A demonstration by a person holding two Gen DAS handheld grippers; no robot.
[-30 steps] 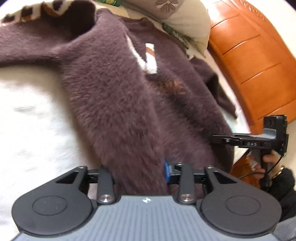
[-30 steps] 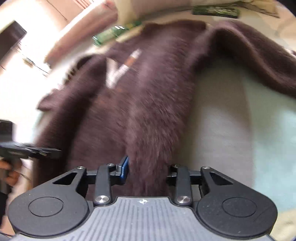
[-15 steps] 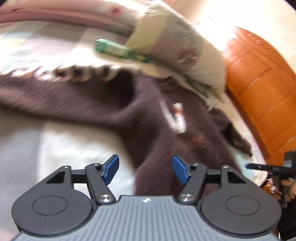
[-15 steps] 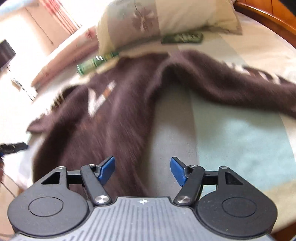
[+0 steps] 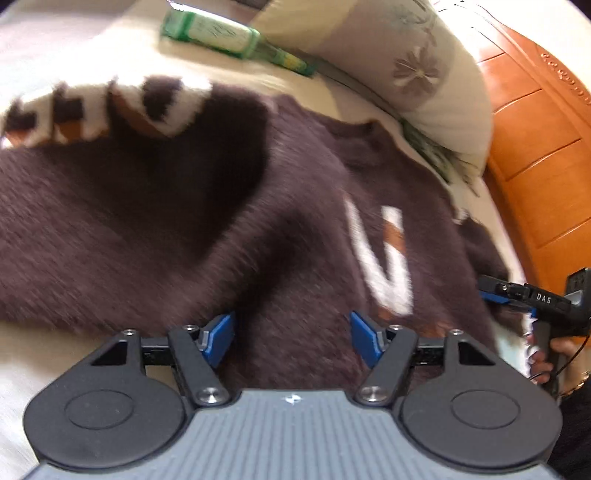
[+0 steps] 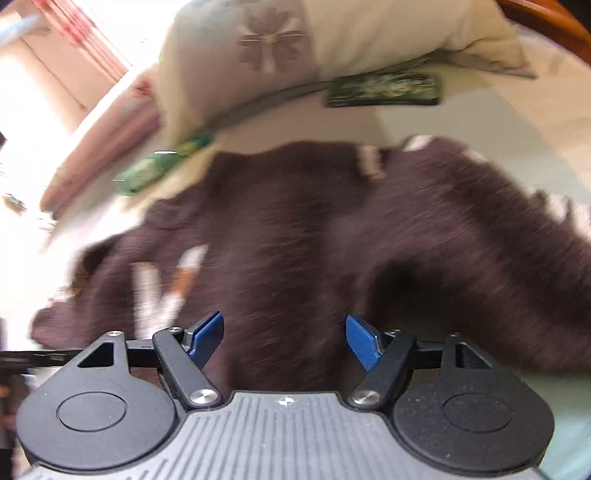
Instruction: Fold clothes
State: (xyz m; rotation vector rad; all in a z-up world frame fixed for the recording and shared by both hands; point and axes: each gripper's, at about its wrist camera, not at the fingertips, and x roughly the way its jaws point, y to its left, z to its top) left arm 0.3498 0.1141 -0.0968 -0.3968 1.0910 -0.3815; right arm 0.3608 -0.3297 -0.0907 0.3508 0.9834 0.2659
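A fuzzy dark brown sweater [image 5: 258, 221] lies spread on the bed, with a white letter mark [image 5: 384, 258] on its chest and a brown-and-white patterned cuff [image 5: 92, 110] at the far left. My left gripper [image 5: 291, 325] hovers over the sweater body, jaws opening, blue pads touching no fabric. My right gripper [image 6: 285, 325] hangs over the same sweater [image 6: 314, 240], to the right of the letter mark [image 6: 159, 291]. Its jaws are opening too, with nothing pinched between them. In the left wrist view, a hand holds the right gripper [image 5: 491, 291] at the right edge.
A flowered pillow [image 5: 424, 74] lies past the sweater's collar, with a green bottle [image 5: 214, 33] beside it. A dark green packet [image 6: 384, 90] sits under the pillow [image 6: 295, 48]. An orange wooden headboard [image 5: 535, 147] stands on the right. Pale sheet [image 5: 55, 350] shows at near left.
A second ago each gripper was shut on sweater fabric. Both let go and opened, then swept across the sweater towards its chest and collar.
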